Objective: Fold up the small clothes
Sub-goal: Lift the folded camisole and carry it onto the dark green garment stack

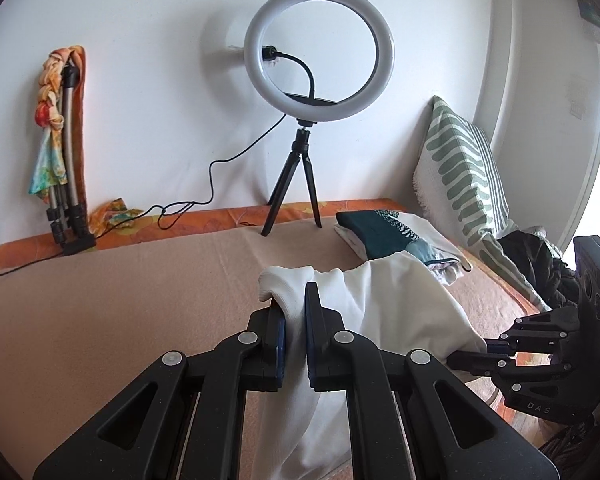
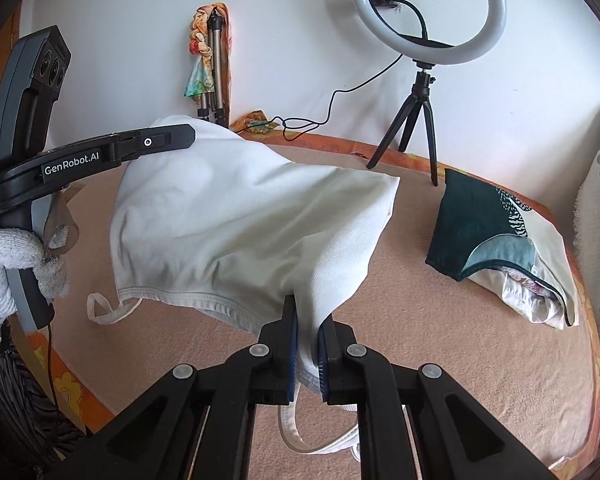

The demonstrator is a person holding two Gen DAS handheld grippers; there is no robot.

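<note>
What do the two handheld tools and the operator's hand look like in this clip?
Both tools are matte black linkages with round silver pivot pins and blue finger pads. The left tool has white "GenRobot.AI" lettering and a grey-blue handle topped by a multi-lens camera block. The right tool is marked "DAS". The left hand wears a white knit glove.

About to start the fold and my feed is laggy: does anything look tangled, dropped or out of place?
Nothing serious. The white garment hangs bunched between both tongs, left and right, not spread flat, and its thin straps dangle loose below the hem. The folded pile by the striped pillow looks tidy.
</note>
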